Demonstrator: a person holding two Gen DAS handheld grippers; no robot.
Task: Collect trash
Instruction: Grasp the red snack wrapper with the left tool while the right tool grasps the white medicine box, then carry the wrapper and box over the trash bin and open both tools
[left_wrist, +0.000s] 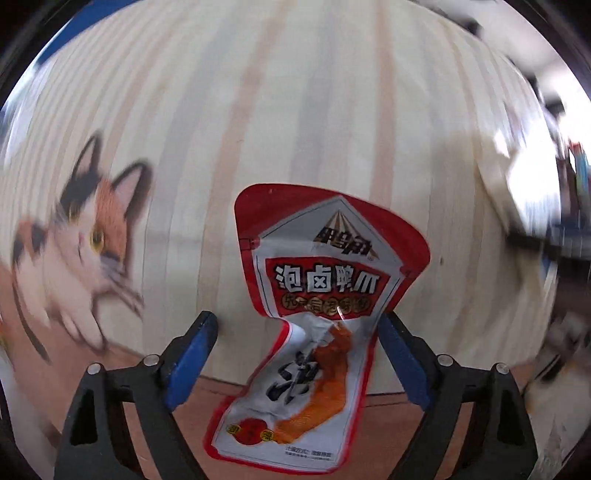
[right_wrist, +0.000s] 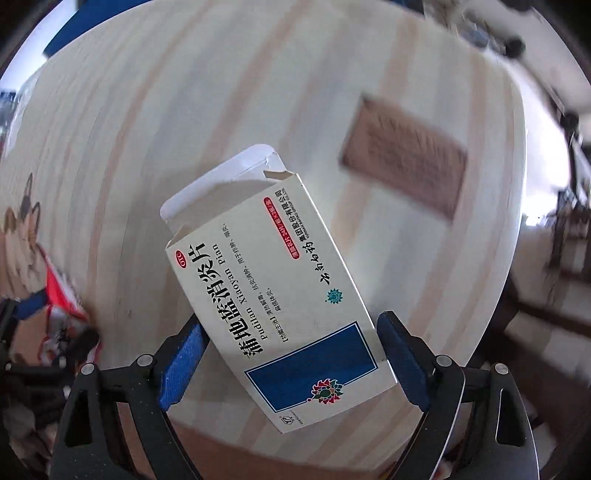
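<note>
In the left wrist view my left gripper holds a crumpled red and white snack wrapper above the pale wooden table; the right finger touches the wrapper's pinched waist, the left finger stands a little apart. In the right wrist view my right gripper is shut on a white and blue medicine box with its top flap open, held above the table. The left gripper with the wrapper shows at the left edge of that view.
A cat picture is at the left, also in the right wrist view. A flat brown rectangular piece lies on the table beyond the box. The table's rounded edge and blurred room clutter are on the right.
</note>
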